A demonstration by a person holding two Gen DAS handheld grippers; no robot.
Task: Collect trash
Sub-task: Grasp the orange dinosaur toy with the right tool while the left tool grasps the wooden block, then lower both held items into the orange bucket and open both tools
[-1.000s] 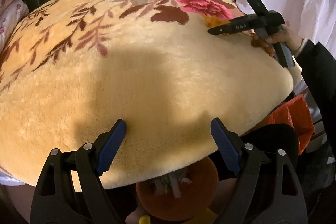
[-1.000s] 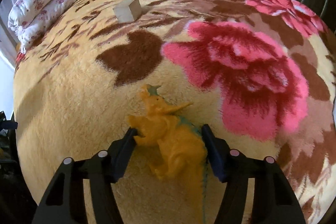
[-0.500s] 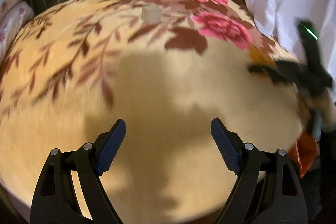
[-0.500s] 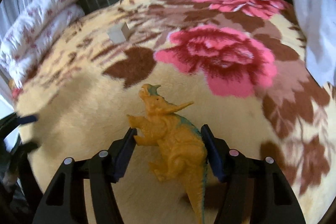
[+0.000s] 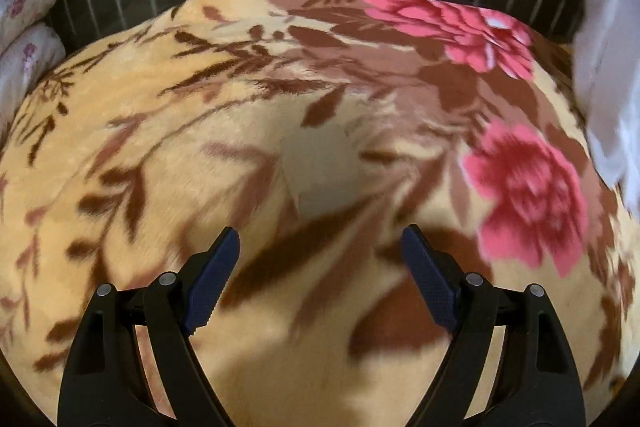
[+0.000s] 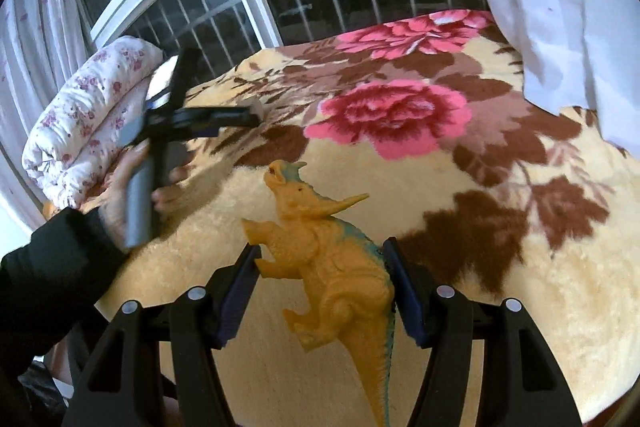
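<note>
Right wrist view: the right gripper point(image 6: 320, 291) is clamped on an orange toy dinosaur point(image 6: 332, 267), held clear of the floral blanket point(image 6: 480, 227). The left gripper point(image 5: 320, 267) is spread wide and holds nothing, aimed at a blurred pale block point(image 5: 316, 171) on the blanket. Risk: the dinosaur's uneven body may rotate or slip between the pads; motion blur suggests fast travel, so the left gripper may overshoot the block. No legible writing.
</note>
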